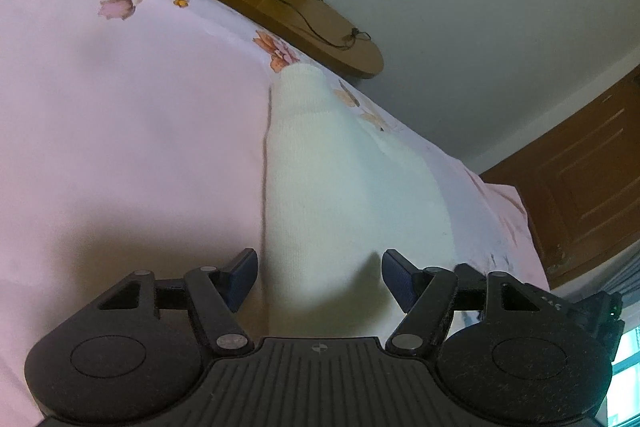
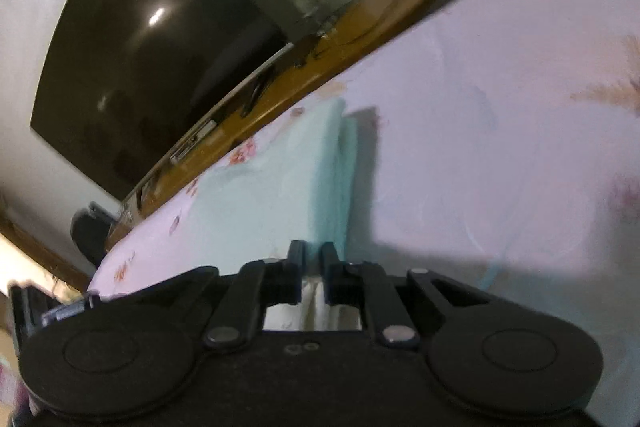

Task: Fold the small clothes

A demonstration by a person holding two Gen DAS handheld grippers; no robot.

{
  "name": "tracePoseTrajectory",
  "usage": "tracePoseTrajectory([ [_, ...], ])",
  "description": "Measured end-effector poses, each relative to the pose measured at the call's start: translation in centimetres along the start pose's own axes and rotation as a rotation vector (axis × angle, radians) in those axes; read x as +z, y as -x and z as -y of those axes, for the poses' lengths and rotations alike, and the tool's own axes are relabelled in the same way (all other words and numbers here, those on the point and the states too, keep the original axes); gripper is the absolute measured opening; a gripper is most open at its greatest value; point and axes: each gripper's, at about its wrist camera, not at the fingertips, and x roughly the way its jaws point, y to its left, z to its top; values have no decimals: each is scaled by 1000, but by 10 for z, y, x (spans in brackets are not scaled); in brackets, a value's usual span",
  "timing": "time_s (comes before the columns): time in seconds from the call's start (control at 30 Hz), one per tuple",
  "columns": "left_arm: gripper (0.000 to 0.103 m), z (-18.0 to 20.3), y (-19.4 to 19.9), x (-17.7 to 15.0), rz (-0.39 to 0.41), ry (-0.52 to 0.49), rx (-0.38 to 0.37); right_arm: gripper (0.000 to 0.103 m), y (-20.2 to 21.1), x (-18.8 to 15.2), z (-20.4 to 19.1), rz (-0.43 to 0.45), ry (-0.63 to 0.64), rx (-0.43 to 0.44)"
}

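Observation:
A small white knit garment (image 1: 320, 167) lies on the pink floral bedsheet (image 1: 120, 127), stretching away from me in the left wrist view. My left gripper (image 1: 319, 277) is open, its blue-padded fingers either side of the garment's near end, not closed on it. In the right wrist view the same garment (image 2: 272, 183) looks pale mint, with a raised fold along its right edge. My right gripper (image 2: 312, 259) is shut on the garment's near edge, cloth pinched between the fingers.
A wooden shelf (image 1: 304, 15) with a cable runs along the far edge of the bed. A dark TV screen (image 2: 136, 67) hangs on the wall above it. A wooden door (image 1: 580, 179) stands at the right.

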Motion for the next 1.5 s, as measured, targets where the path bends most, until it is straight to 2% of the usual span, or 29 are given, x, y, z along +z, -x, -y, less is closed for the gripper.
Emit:
tracePoseTrajectory([
  [0.03, 69, -1, 4, -1, 2, -4, 4, 14, 3, 0, 0, 6, 1, 8],
  [0.1, 69, -6, 6, 0, 2, 1, 3, 32, 5, 1, -5, -14, 21, 16],
  [0.17, 69, -7, 7, 2, 0, -1, 4, 55, 6, 0, -7, -24, 33, 16],
  [0.23, 69, -5, 6, 2, -3, -24, 19, 65, 2, 1, -5, -40, 39, 15],
  [0.3, 69, 1, 2, 3, -10, -74, 43, 64, -5, 2, 2, -76, 14, 28],
  [0.37, 69, 4, -1, 6, -18, -110, 52, 56, -13, 1, 6, -110, 8, 36],
  [0.5, 69, 6, -8, 16, -55, -155, 29, 51, -22, 0, 2, -141, 43, 44],
  [0.57, 69, 4, -8, 21, -72, -157, 12, 45, -21, 5, 4, -157, 45, 50],
  [0.67, 69, 3, -9, 22, -101, -171, -37, 44, -20, 11, 11, -183, 36, 77],
  [0.7, 64, 3, -14, 23, -120, -176, -58, 45, -22, 11, 13, -195, 29, 90],
  [0.77, 63, 8, -21, 23, -128, -198, -72, 45, -28, 9, 12, -201, 22, 118],
  [0.83, 61, 9, -24, 27, -134, -193, -81, 45, -31, 7, 4, -197, 58, 110],
  [0.93, 61, 7, -24, 29, -152, -184, -95, 41, -26, 9, 7, -206, 46, 122],
  [1.07, 61, 15, -29, 31, -153, -222, -67, 42, -30, 10, 12, -208, 35, 151],
  [1.2, 60, 21, -31, 29, -156, -251, -46, 42, -37, 12, 1, -221, 74, 137],
  [1.33, 60, 25, -31, 29, -161, -278, -33, 39, -27, 14, 3, -231, 100, 117],
  [1.5, 60, 23, -28, 30, -168, -281, -31, 47, -16, 14, 0, -241, 160, 72],
])
